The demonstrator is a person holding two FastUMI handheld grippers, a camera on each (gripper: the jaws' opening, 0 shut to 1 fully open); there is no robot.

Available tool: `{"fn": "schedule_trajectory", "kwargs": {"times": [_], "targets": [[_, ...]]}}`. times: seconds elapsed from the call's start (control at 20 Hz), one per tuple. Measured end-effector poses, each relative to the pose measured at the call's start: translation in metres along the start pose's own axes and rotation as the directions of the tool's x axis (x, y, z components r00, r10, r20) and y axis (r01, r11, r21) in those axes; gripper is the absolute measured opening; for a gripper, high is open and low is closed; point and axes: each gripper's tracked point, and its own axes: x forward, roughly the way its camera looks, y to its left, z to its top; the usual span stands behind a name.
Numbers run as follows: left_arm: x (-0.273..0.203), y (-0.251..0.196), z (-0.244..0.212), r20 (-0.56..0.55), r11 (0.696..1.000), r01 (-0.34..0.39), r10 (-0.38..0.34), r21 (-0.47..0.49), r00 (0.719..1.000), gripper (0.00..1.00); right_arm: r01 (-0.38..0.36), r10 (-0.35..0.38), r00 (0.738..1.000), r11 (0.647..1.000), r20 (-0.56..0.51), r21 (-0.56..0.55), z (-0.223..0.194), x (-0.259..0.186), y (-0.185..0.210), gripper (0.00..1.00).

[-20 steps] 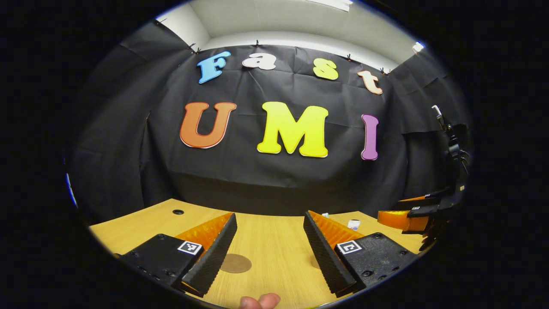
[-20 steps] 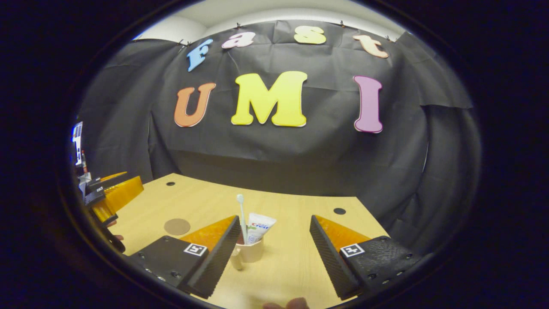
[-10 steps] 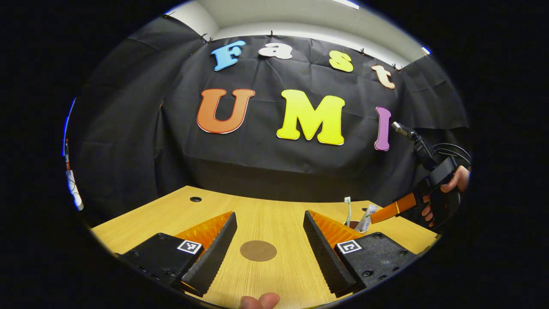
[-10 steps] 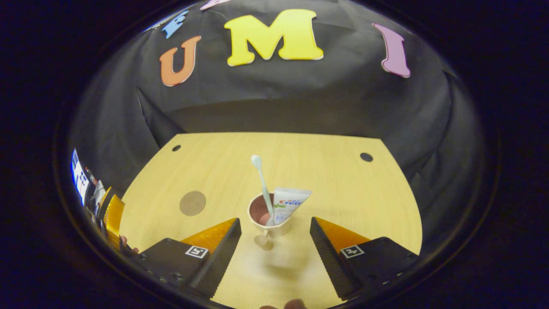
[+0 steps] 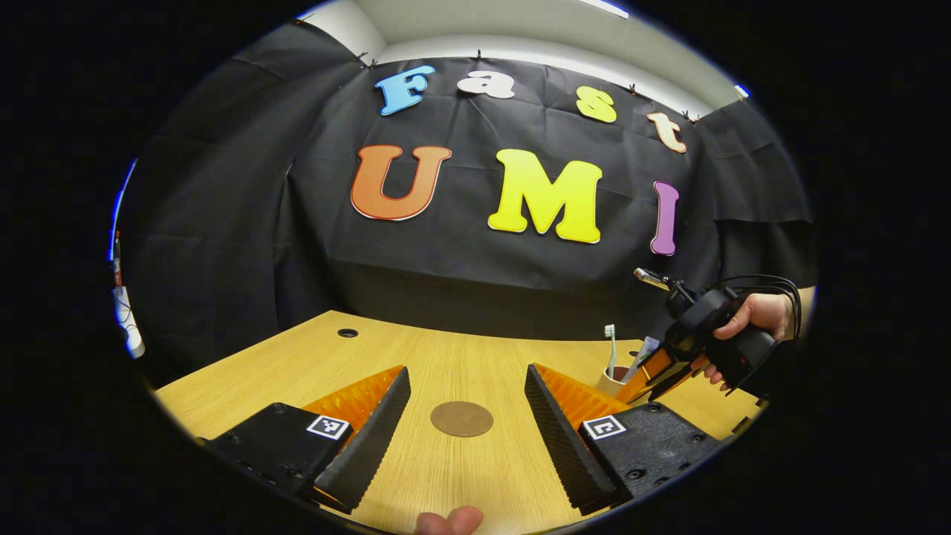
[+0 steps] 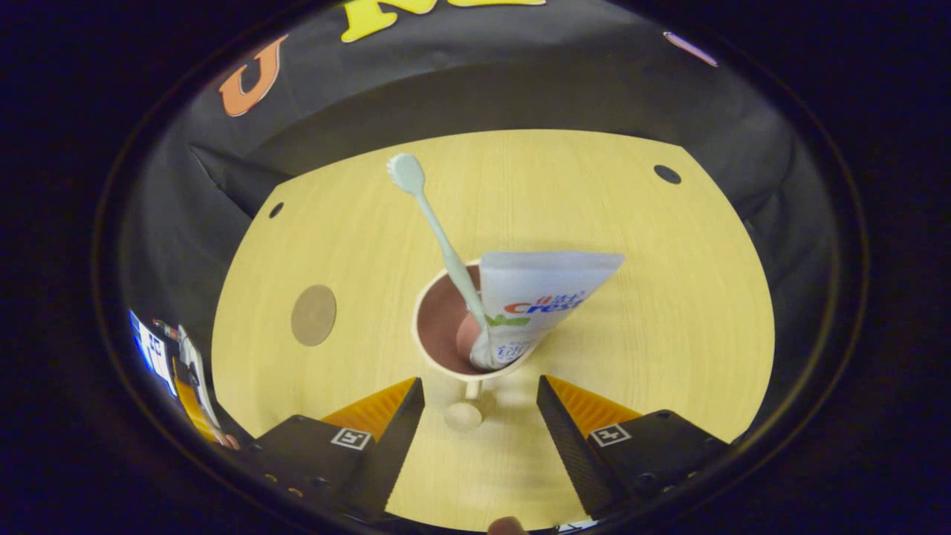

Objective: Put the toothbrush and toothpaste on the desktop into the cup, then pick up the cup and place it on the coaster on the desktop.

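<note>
Dropped in close over the cup [image 6: 475, 327] within the last second — right tongs [image 6: 481, 416] spread wide, handle just ahead between the fingers; grasp looks next. One toothbrush [image 6: 438, 238], one toothpaste [image 6: 535, 297], both already inside. One coaster [image 5: 461, 418] ahead of the released, idle left tongs [image 5: 466, 438] on the worktop [image 6: 594, 200].

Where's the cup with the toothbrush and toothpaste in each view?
Left gripper view: the cup sits far right on the desk, partly behind this tool's right finger.
Right gripper view: the cup is at centre, just ahead of the open fingers.
Shared landmark: the round brown coaster.
</note>
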Motion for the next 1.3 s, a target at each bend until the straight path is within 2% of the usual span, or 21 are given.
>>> {"fn": "schedule_trajectory", "kwargs": {"times": [0.1,0.2,0.55,0.65,0.7,0.8,0.95,1.0,1.05,1.15,1.3], "targets": [[0.0,0.005,-0.008,-0.016,1.0,-0.001,0.001,-0.004,1.0,0.98,0.014,-0.014,1.0,1.0,-0.023,0.02,0.004,0.004,0.0,0.82],[-0.001,0.01,-0.016,-0.034,1.0,0.002,-0.002,-0.017,0.999,0.98,0.035,-0.033,0.998,0.999,-0.053,0.024,-0.002,0.013,-0.002,0.78],[0.0,0.028,-0.034,-0.064,0.998,0.0,-0.004,-0.059,0.998,0.98,0.077,-0.072,0.987,0.997,-0.144,0.031,-0.005,0.031,-0.002,0.78],[-0.002,0.035,-0.035,-0.058,0.998,-0.009,0.006,-0.057,0.998,0.98,0.083,-0.078,0.987,0.996,-0.144,0.033,-0.001,0.031,0.0,0.64],[-0.001,0.036,-0.036,-0.057,0.998,-0.009,0.006,-0.058,0.998,0.98,0.09,-0.086,0.986,0.996,-0.146,0.022,0.0,0.032,0.0,0.61],[-0.002,0.038,-0.037,-0.057,0.998,-0.009,0.006,-0.061,0.998,0.98,0.107,-0.104,0.983,0.994,-0.151,0.012,0.0,0.035,-0.003,0.57],[-0.002,0.036,-0.04,-0.062,0.998,0.0,-0.004,-0.069,0.998,0.99,0.121,-0.119,0.98,0.993,-0.163,0.006,-0.004,0.032,-0.002,0.56],[-0.001,0.036,-0.043,-0.065,0.998,0.003,-0.007,-0.068,0.998,0.98,0.117,-0.115,0.979,0.993,-0.168,0.001,-0.007,0.034,-0.002,0.49],[-0.001,0.035,-0.043,-0.066,0.998,0.004,-0.009,-0.066,0.998,0.98,0.118,-0.118,0.978,0.993,-0.17,-0.01,-0.006,0.03,-0.004,0.48],[-0.001,0.031,-0.044,-0.068,0.998,0.011,-0.016,-0.066,0.998,0.99,0.135,-0.135,0.974,0.991,-0.182,-0.014,-0.01,0.03,-0.008,0.3],[-0.004,0.029,-0.045,-0.066,0.998,0.019,-0.023,-0.063,0.998,1.0,0.133,-0.14,0.968,0.99,-0.208,-0.045,-0.022,0.026,-0.009,0.3]]}}
